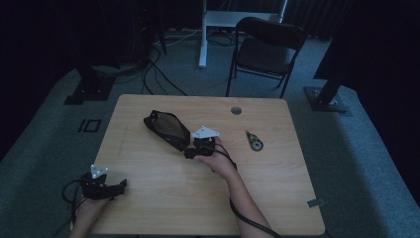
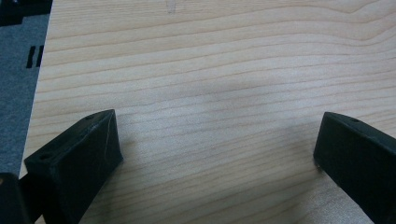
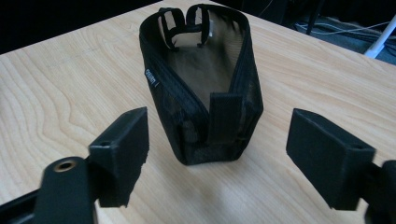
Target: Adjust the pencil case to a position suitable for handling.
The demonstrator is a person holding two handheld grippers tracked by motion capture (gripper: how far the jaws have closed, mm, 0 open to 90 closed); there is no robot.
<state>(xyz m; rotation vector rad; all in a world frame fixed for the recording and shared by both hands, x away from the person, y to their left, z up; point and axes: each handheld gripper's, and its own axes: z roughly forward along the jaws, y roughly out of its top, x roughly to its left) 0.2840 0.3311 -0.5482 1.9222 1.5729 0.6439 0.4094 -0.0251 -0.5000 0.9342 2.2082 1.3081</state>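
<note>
Forearms come in from the near edge of the wooden table (image 1: 163,198), each hand holding a black gripper. At the near left corner the left gripper (image 1: 117,187) sits low over the tabletop, a grey three-cornered plate on its top and its cable looping off the table's side. Its own view looks down on bare wood grain, its jaws spread wide apart with nothing between them and the dark carpet (image 2: 14,93) showing past the table's edge.

Farther in, near the middle of the table, the right gripper (image 1: 190,151) points at the near end of a black mesh pouch (image 1: 167,129). In the right gripper view the jaws stand wide apart on either side of the pouch's near end (image 3: 205,116), not touching it. The pouch lies on the wood with its mouth open, two small loops at its far rim and a flat black tab on its near end. A small white label sits on its side, too small to read.

To the right of that hand lies a small green and black object (image 1: 254,141) that I cannot identify. Beyond it is a round grommet (image 1: 236,110) near the table's far edge. Past the table stands a black folding chair (image 1: 265,52), with cables on the carpet.
</note>
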